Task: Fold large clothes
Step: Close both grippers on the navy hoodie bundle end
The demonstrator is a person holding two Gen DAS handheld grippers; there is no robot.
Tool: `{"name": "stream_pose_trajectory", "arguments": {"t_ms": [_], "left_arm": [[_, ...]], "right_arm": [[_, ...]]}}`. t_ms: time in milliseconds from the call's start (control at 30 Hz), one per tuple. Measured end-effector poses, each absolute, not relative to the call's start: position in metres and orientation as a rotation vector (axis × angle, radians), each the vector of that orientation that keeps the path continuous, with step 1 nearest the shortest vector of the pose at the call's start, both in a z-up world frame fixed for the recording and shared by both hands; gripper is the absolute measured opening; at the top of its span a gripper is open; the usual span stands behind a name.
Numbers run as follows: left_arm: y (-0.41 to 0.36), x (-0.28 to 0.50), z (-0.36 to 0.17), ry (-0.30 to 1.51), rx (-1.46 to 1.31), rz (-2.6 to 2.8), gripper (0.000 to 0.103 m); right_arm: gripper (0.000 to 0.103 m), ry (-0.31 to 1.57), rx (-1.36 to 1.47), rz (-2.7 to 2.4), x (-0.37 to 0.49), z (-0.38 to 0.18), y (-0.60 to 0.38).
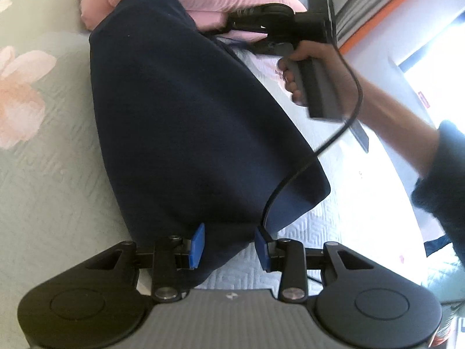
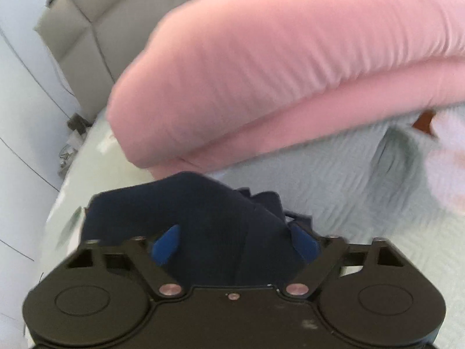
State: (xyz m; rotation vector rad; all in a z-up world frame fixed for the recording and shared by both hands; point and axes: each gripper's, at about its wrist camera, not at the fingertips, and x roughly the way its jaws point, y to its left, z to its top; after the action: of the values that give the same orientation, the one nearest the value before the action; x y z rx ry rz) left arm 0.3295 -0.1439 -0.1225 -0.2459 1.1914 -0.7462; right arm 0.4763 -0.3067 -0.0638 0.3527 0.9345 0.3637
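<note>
A dark navy garment [image 1: 186, 122] lies folded lengthwise on the bed [image 1: 52, 174], its far end against a pink pillow [image 2: 276, 67]. The left gripper [image 1: 229, 245] has its jaws partly apart astride the near edge; whether the pads press the cloth cannot be told. The right gripper [image 2: 234, 245], in a bare hand [image 1: 302, 67], has jaws wide apart around bunched cloth at the far end.

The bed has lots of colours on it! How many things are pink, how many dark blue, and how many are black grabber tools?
Pink: 1, the pillow
Dark blue: 1, the folded garment
Black: 2, the left gripper and the right gripper
Total: 4
</note>
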Motion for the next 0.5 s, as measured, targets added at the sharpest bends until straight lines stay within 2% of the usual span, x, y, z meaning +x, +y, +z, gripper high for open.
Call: {"name": "stream_pose_trajectory", "arguments": {"t_ms": [33, 133, 233, 367, 433, 500], "left_arm": [[-0.142, 0.331, -0.123, 1.2, -0.26, -0.747, 0.039], [-0.134, 0.341, -0.12, 1.256, -0.361, -0.751, 0.04], [-0.119, 0.36, -0.11, 1.261, -0.516, -0.761, 0.04], [-0.103, 0.377, -0.092, 1.179, -0.465, -0.682, 0.041], [-0.096, 0.382, -0.091, 1.169, -0.461, -0.635, 0.049], [-0.089, 0.385, -0.096, 1.162, -0.48, -0.601, 0.056]], "right_arm": [[0.006, 0.87, 0.346, 0.301, 0.47, -0.06, -0.306], [0.001, 0.765, 0.274, 0.252, 0.46, -0.054, -0.301], [0.0, 0.796, 0.226, 0.205, 0.464, -0.058, -0.304], [0.0, 0.825, 0.225, 0.205, 0.473, -0.072, -0.313], [0.0, 0.815, 0.077, 0.088, 0.478, -0.076, -0.307], [0.0, 0.836, 0.135, 0.067, 0.479, -0.078, -0.328]]}}
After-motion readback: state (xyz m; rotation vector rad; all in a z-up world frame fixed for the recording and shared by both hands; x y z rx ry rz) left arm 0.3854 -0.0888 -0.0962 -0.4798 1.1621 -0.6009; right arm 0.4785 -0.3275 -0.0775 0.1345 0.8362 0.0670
